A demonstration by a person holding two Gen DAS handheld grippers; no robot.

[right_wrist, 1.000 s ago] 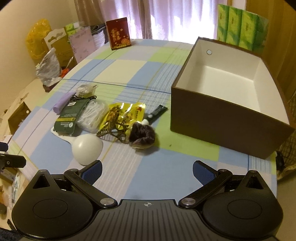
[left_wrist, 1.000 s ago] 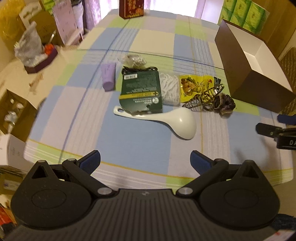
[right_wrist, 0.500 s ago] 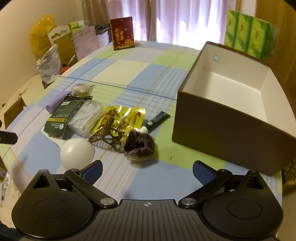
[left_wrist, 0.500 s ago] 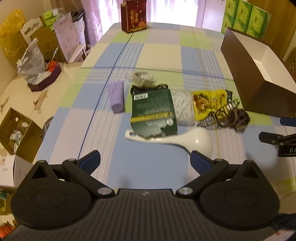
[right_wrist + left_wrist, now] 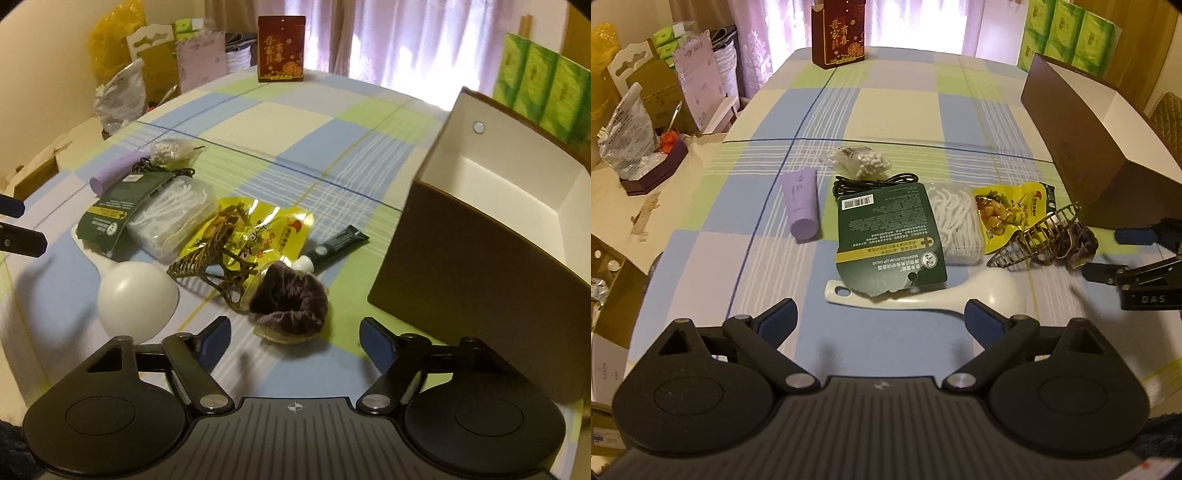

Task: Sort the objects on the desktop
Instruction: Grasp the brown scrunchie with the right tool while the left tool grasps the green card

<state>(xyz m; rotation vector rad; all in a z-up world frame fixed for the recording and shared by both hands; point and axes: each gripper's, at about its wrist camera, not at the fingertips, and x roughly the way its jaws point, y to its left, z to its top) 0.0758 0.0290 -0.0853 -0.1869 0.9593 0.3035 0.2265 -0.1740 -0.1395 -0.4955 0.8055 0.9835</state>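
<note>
So both sets of jaws are closing on nothing; a fuzzy brown scrunchie sits crumpled on the desk.

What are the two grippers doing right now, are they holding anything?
Left gripper: open, closing, holding nothing; the white spoon lies ahead.
Right gripper: open, closing, holding nothing; the brown scrunchie lies ahead.

Checked blue-green-cream tablecloth, lilac tube, dark green card, yellow snack packet, white ladle
</note>
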